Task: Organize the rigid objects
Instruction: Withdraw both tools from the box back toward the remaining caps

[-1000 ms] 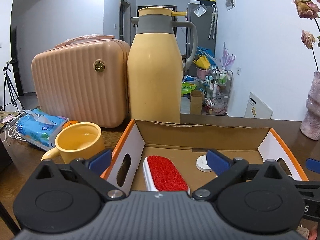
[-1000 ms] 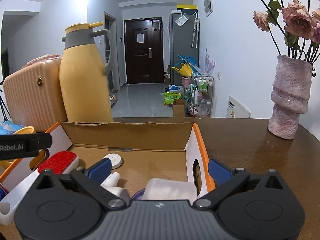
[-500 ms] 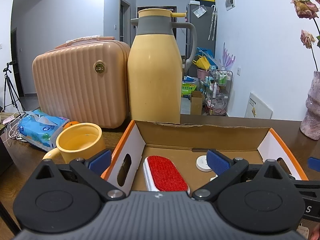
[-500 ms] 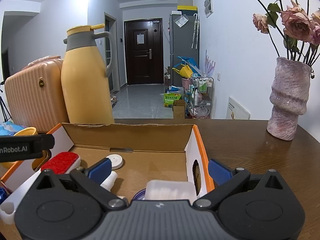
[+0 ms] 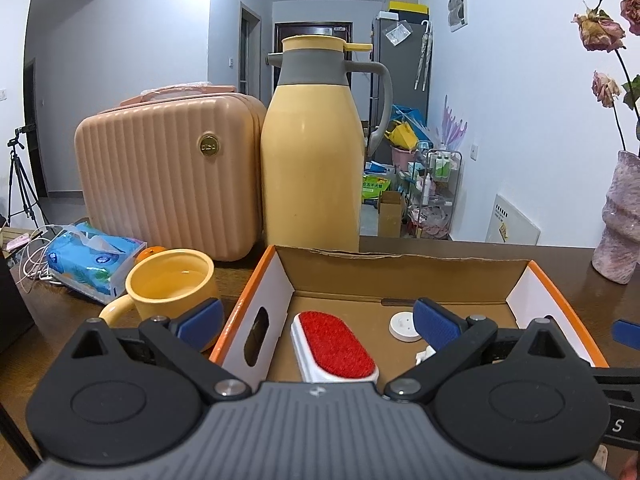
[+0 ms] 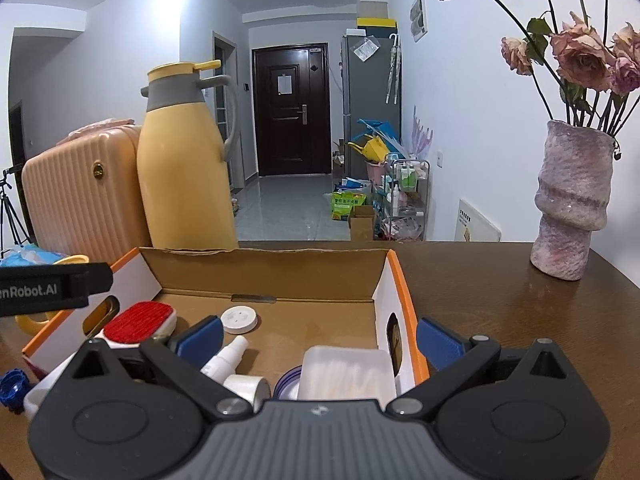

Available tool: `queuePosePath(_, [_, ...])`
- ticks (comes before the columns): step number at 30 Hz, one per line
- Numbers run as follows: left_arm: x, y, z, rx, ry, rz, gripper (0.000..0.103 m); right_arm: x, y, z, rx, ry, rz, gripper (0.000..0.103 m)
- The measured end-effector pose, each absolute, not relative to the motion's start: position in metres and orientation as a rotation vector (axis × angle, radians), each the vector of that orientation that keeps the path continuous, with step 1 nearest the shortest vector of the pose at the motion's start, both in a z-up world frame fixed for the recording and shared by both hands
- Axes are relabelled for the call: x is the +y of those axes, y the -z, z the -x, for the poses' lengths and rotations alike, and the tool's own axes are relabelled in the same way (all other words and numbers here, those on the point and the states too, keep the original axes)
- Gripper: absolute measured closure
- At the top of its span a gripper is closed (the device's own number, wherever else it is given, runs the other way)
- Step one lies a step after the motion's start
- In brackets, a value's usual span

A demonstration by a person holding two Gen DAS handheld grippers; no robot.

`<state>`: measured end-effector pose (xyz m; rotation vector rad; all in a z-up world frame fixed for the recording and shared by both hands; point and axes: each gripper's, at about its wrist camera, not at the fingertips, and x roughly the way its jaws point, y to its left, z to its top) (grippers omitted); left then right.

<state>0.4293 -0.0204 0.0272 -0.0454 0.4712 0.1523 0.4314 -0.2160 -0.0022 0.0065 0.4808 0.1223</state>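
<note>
Both tongs spread wide, nothing between the pads: my left tongs (image 5: pixel 316 316) hang over the left wall of the cardboard box (image 5: pixel 400 276), my right tongs (image 6: pixel 318 334) over its right wall. Box sits open on the brown tabletop (image 6: pixel 520 300). Already inside, as far as I can see: a red-faced lint brush (image 5: pixel 334 344) near the left wall, a white round disc (image 6: pixel 239 319) toward the back, a small white spray bottle (image 6: pixel 226 358) lying on its side, a white cap-like cylinder (image 6: pixel 246 386), and a clear lidded box of cotton swabs (image 6: pixel 346 372) resting over a purple-rimmed round container (image 6: pixel 286 384) at the near right corner. Judging by that, much of the gathering looks done. Still outside: a yellow mug (image 5: pixel 172 284) just beside the box's left wall, a blue tissue pack (image 5: pixel 92 256) behind it, a blue cap-like piece (image 6: pixel 12 390) low at the left; whether any of these belong in the box I cannot tell. The yellow thermos jug (image 5: pixel 312 160) and peach hard case (image 5: pixel 168 172) stand behind the box; the pink vase (image 6: pixel 572 204) with dried roses stands well apart at right. The left view alone shows the mug whole and the tissue pack clearly; the right view alone shows the bottle, swab box, purple-rimmed container and blue piece.
</note>
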Motion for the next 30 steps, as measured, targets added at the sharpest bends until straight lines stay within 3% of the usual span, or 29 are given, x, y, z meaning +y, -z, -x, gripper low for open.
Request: queuePosePath(30, [0.006, -0.020, -0.344, 0.477, -0.181, 0.050, 0.000, -0.207, 0.005, -0.344, 0.477, -0.167, 0.008, 0.000])
